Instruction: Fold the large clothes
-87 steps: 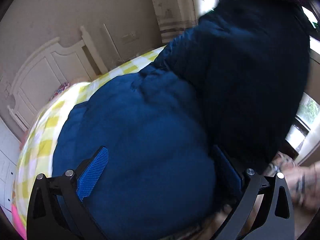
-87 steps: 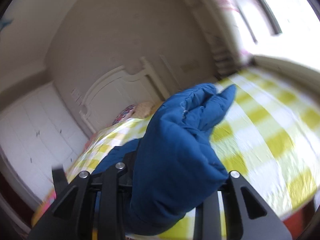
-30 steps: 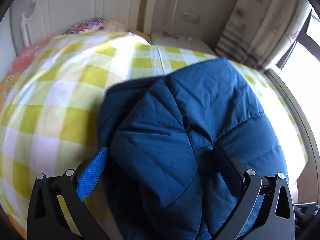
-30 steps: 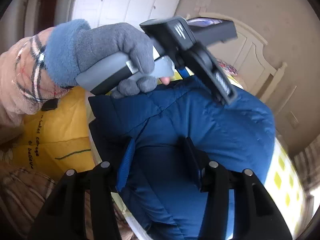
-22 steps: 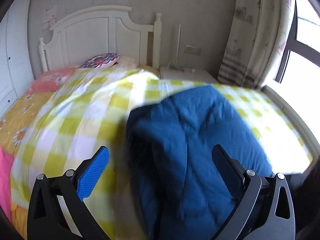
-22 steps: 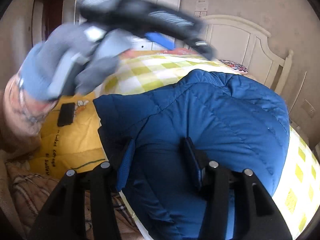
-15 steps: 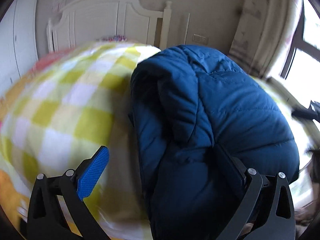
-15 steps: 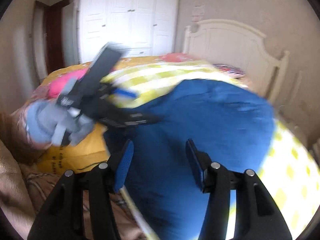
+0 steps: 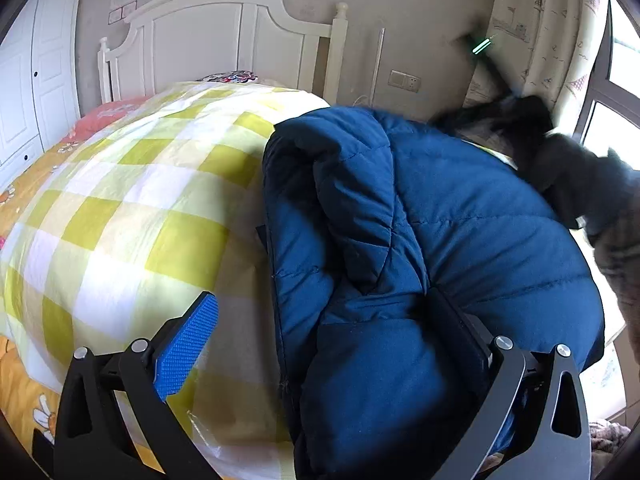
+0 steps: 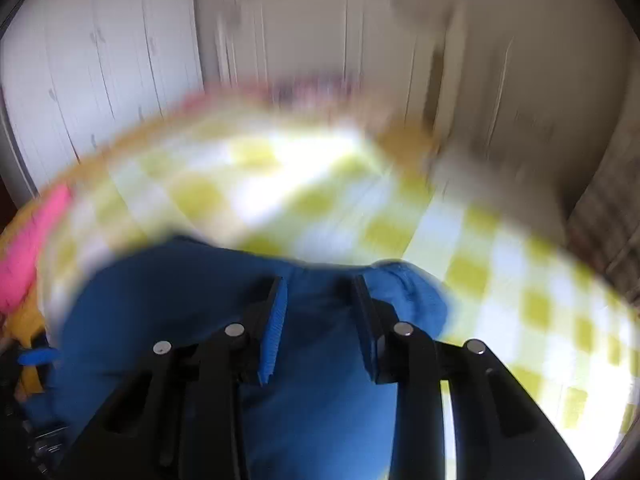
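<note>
Left wrist view: the folded blue jacket [image 9: 420, 240] is seen centre-right on the bed [image 9: 120, 208], the left hand-held gripper [image 9: 320, 320] spread wide, the right hand-held gripper [image 10: 318, 312] narrowed, apparently ungripped through blur; a fresh fold edge must be grasped next.

A bed [image 9: 132, 216] with a white panelled wooden headboard [image 9: 224, 40] carries everything. A yellow-and-white checked quilt [image 9: 120, 200] covers most of its top, bulging upward. On the quilt, toward the bed's window-side edge, lies a dark blue quilted puffer jacket [image 9: 460, 240], bundled and folded over itself. At the head end sits a patterned pillow [image 9: 228, 77]. An orange sheet with daisies [image 9: 24, 392] shows along the opposite edge.
</note>
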The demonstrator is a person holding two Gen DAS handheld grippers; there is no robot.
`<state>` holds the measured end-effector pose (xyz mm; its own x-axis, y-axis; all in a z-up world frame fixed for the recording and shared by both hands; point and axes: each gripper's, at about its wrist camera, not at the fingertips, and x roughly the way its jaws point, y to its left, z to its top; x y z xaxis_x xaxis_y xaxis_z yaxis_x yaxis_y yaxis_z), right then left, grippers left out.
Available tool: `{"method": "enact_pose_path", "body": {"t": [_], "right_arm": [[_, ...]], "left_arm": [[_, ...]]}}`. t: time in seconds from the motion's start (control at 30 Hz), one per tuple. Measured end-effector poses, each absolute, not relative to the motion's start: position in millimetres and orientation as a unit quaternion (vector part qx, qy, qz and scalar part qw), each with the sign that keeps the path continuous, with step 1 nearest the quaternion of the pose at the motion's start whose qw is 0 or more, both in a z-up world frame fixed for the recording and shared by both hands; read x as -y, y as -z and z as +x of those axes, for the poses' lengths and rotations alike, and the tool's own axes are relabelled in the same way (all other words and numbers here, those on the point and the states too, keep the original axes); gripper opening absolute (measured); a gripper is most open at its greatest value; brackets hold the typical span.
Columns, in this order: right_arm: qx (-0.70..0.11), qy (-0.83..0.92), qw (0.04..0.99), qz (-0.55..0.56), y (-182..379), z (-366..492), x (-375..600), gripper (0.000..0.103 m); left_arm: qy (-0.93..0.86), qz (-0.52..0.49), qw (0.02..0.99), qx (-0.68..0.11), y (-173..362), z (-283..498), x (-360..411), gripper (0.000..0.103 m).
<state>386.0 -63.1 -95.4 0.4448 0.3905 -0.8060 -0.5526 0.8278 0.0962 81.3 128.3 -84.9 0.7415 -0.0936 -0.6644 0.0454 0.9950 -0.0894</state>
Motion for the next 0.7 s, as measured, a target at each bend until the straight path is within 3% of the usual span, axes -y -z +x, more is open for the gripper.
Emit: {"method": "enact_pose_path", "body": {"t": [0.13,0.3,0.37,0.5,0.57,0.6,0.7], "right_arm": [[-0.44,-0.269,0.846,-0.133,97,387,53,0.032],[-0.435,-0.268,0.851,-0.122,99,390,57,0.032],[-0.43,-0.266,0.853,-0.126,96,384,55,0.032],[-0.428,-0.272,0.854,-0.113,94,383,60,0.032],[-0.426,-0.274,0.855,-0.11,94,382,62,0.032],[-0.422,-0.275,0.858,-0.103,93,381,64,0.032],[-0.422,-0.285,0.858,-0.074,92,383,71,0.032]], "left_arm": [[0.036,0.013,0.928,-0.37,48,82,-127,0.098],[0.052,0.019,0.962,-0.267,-45,92,-115,0.098],[0.043,0.03,0.963,-0.263,-61,124,-105,0.098],[-0.006,0.066,0.932,-0.356,-21,214,-87,0.098],[-0.045,0.083,0.888,-0.45,43,259,-90,0.099],[-0.02,0.046,0.878,-0.475,70,269,-99,0.099],[-0.004,-0.019,0.885,-0.465,81,263,-119,0.099]]}}
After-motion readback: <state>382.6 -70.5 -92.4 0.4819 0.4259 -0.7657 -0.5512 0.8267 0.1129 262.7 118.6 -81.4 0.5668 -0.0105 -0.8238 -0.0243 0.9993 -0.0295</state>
